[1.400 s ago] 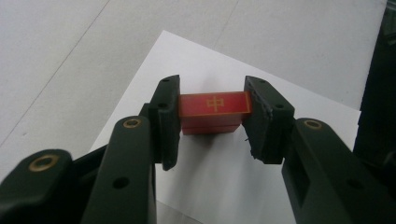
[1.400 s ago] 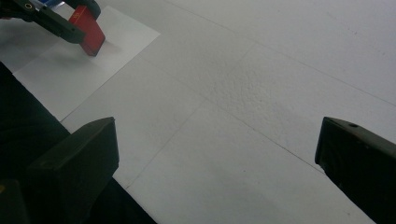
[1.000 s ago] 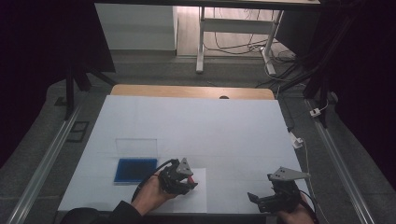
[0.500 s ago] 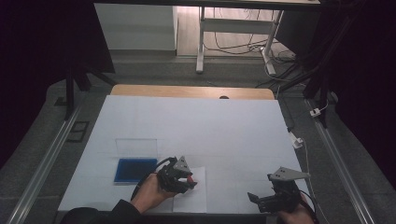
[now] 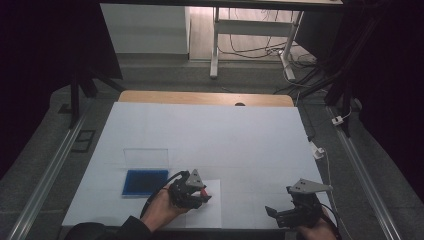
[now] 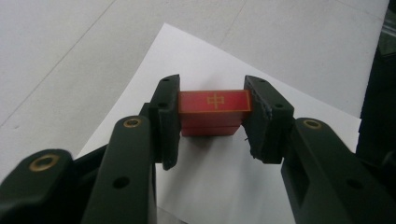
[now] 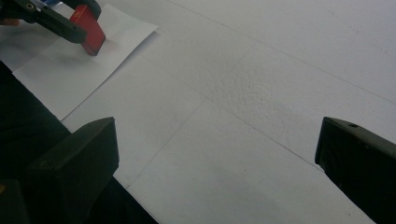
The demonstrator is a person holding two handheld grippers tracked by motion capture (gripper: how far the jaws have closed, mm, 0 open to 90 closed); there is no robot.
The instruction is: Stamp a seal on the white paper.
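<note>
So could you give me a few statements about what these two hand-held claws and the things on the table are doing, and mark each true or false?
1. The left gripper clamps a red block. True.
2. The red block is over a white sheet of paper. True.
3. The right gripper holds a second block. False: its jaws stand wide apart with nothing between them.
4. The blue tray sits at the table's right side. False: it lies at the left, beside the left gripper.

A red block (image 6: 214, 113) bears a gold character, near a blue tray (image 5: 145, 182) on a white table (image 5: 220, 135).
</note>
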